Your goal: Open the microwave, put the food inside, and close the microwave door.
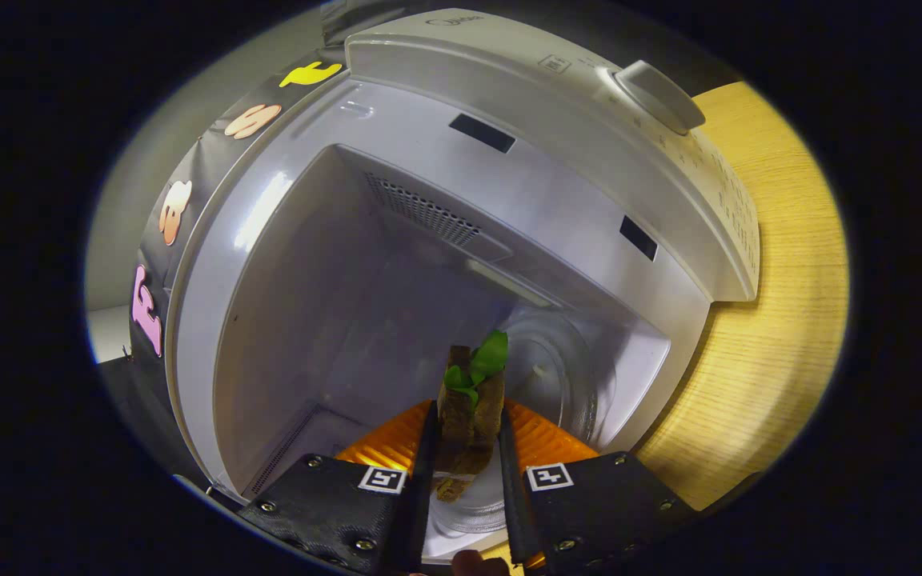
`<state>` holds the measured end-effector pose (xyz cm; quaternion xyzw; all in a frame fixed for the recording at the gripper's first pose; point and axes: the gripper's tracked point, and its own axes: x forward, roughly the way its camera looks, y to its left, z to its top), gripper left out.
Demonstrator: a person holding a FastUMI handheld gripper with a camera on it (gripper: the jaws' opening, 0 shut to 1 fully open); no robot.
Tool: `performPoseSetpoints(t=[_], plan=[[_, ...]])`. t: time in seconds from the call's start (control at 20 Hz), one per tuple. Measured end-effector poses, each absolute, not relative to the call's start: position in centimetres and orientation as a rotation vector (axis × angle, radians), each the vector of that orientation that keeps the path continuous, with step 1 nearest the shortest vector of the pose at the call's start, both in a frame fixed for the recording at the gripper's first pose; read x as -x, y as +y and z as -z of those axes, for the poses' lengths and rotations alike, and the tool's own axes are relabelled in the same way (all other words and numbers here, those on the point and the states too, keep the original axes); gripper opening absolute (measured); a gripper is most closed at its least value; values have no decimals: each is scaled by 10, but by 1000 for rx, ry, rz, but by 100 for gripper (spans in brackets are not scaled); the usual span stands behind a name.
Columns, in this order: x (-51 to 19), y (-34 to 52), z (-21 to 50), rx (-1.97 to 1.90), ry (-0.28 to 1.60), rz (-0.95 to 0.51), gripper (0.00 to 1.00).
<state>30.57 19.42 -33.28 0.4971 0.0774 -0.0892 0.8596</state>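
holding a sandwich (pixel 471 416) upright, the gripper (pixel 467 472) is seen at the mouth of the open microwave (pixel 509 192), both fingers pressed against the two bread faces so that the food is clamped between them. the sandwich's long axis runs forward along the fingers, its far end with a green leaf (pixel 485 360) pointing into the cavity. the glass turntable (pixel 565 376) lies just ahead of and below the sandwich, slightly to the right of the fingers, with its near rim passing under the held food. an orange ribbed piece (pixel 545 436) is seen behind the sandwich on both sides; what it belongs to cannot be told. the door itself cannot be made out, though the cavity is plainly open. room for moving is judged generous: the left wall and the back wall stand well apart from the food, and the vent grille (pixel 425 212) on the ceiling is well above it. the tighter side is the right, where the front frame and the control panel with its knob (pixel 659 96) close in beside the turntable. the wooden table (pixel 781 336) extends to the right of the microwave. the next move is judged to call for a short push forward and down, so that the sandwich is set on the glass before the fingers are released; a tilt could topple the narrow slices.
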Motion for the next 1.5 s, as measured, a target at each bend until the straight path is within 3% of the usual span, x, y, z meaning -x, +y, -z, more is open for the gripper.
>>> performPoseSetpoints(t=[0.5,0.65,1.05,1.2,1.5], plan=[[-310,185,326,-877,227,164,40],[-309,175,329,-772,230,173,97],[-275,171,314,-618,243,79,97],[-236,189,301,-478,269,-34,97],[-135,202,250,-177,146,-151,94]])
